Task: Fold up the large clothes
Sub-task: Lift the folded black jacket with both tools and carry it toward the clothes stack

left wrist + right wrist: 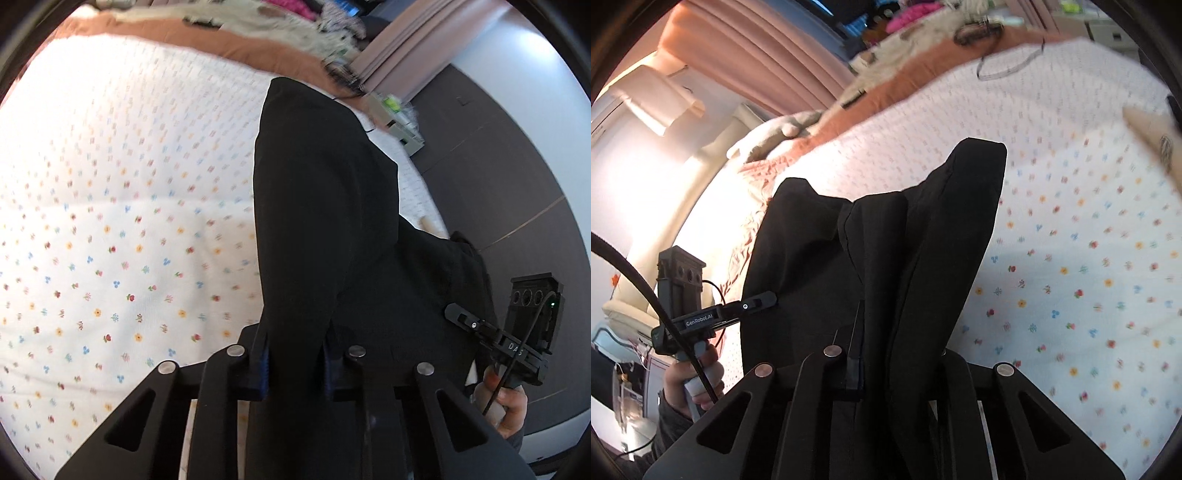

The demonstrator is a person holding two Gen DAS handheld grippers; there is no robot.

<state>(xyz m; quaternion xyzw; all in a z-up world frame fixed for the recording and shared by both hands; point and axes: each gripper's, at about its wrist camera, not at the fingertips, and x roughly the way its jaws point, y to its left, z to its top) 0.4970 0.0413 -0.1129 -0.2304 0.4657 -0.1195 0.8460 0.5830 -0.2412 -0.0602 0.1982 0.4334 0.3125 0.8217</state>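
Note:
A black garment hangs lifted above a bed with a white flower-print cover. Its edge is pinched between the blue pads of my left gripper, which is shut on the cloth. In the right wrist view the same black garment drapes in folds over my right gripper. That gripper is shut on the fabric, and the cloth hides its right finger. The garment's far end rests on the cover. Each view shows the other gripper at the side, held by a hand and biting the garment's edge.
An orange-brown blanket and a pile of mixed clothes lie at the bed's far end. Pink curtains hang behind. A dark panelled wall runs along one side of the bed. A thin black cord lies on the cover.

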